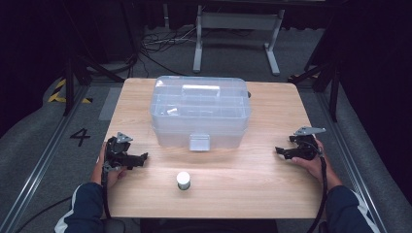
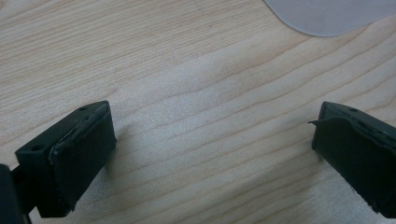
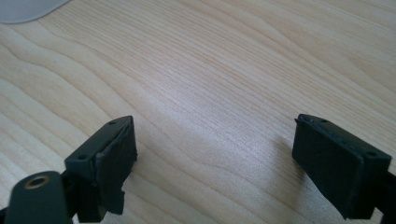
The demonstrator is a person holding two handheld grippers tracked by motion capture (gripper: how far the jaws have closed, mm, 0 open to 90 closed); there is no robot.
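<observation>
Two hand-held grippers rest low on the wooden table (image 1: pixel 243 189), one at each side of the high view. The left gripper (image 1: pixel 141 158) sits at lower left, its jaws pointing toward the frame's centre; in the left gripper view they stand wide apart over bare wood, holding and touching nothing. The right gripper (image 1: pixel 281 152) sits at right of centre, jaws pointing left; in the right gripper view they are likewise spread wide and empty. Between them, in the lower middle of the high view, a small white cylinder (image 1: pixel 183 180) stands upright, its long axis vertical. Above it, at centre frame, a clear plastic box (image 1: pixel 200 111) lies with its long axis running left to right and its front latch facing the bottom edge.
</observation>
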